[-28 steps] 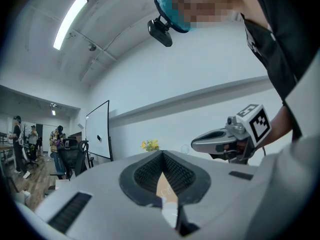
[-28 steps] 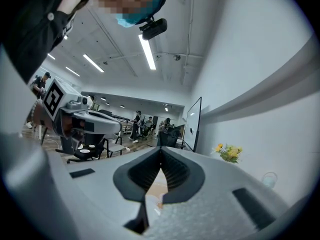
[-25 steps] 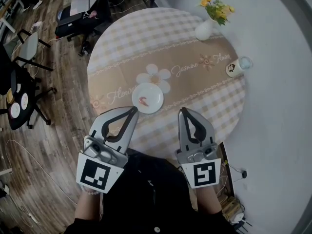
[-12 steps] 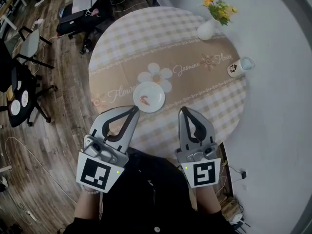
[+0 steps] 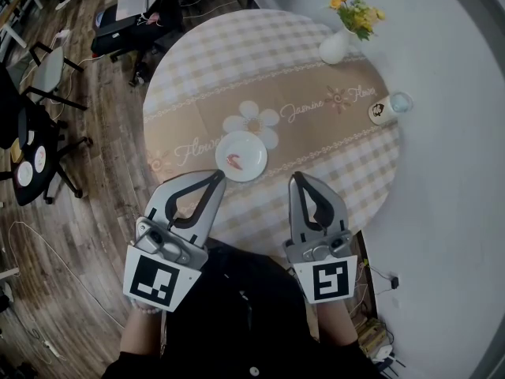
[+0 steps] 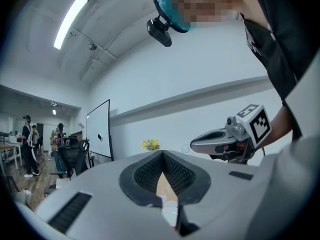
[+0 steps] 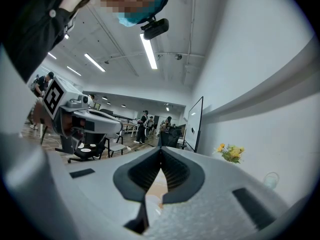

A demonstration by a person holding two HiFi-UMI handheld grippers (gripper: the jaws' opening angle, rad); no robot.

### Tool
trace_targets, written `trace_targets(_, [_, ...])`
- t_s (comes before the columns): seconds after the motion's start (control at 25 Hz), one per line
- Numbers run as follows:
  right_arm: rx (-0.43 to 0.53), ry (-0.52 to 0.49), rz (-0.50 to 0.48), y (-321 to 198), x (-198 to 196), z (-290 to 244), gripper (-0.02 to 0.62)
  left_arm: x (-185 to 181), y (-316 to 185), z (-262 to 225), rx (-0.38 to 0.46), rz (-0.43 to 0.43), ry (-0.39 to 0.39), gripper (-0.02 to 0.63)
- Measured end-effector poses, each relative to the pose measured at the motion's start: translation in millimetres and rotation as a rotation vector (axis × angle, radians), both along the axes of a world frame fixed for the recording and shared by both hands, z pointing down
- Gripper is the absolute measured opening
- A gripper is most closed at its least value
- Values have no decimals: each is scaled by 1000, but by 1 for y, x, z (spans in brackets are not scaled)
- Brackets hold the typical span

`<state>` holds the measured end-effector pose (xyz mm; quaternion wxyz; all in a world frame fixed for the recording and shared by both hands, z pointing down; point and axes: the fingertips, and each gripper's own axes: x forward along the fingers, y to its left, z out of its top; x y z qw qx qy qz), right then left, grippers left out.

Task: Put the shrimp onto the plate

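Note:
A small orange shrimp point(image 5: 233, 161) lies on the white plate point(image 5: 249, 146) near the front middle of the round table point(image 5: 221, 61). My left gripper point(image 5: 217, 177) is held at the table's near edge, just left of and below the plate, its jaws shut with nothing in them. The right gripper point(image 5: 295, 178) is level with it to the plate's right, also shut and empty. In the left gripper view the closed left gripper point(image 6: 162, 152) points across the table, and the right gripper view shows the right gripper point(image 7: 161, 149) shut the same way.
A white vase of yellow flowers point(image 5: 338, 38) stands at the table's far right, with a patterned cup point(image 5: 380, 111) and a clear glass point(image 5: 397, 102) at the right edge. Office chairs point(image 5: 47, 77) and a dark side table point(image 5: 28, 168) stand on the wood floor to the left.

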<state>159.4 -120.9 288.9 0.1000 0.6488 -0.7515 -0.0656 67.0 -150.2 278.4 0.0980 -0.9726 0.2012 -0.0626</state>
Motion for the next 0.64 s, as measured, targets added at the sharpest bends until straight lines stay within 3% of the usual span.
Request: trace_targets(0.64, [-23,18,-23,-5,-9,4,2,-4,-3,1,-3,-2,-6,0])
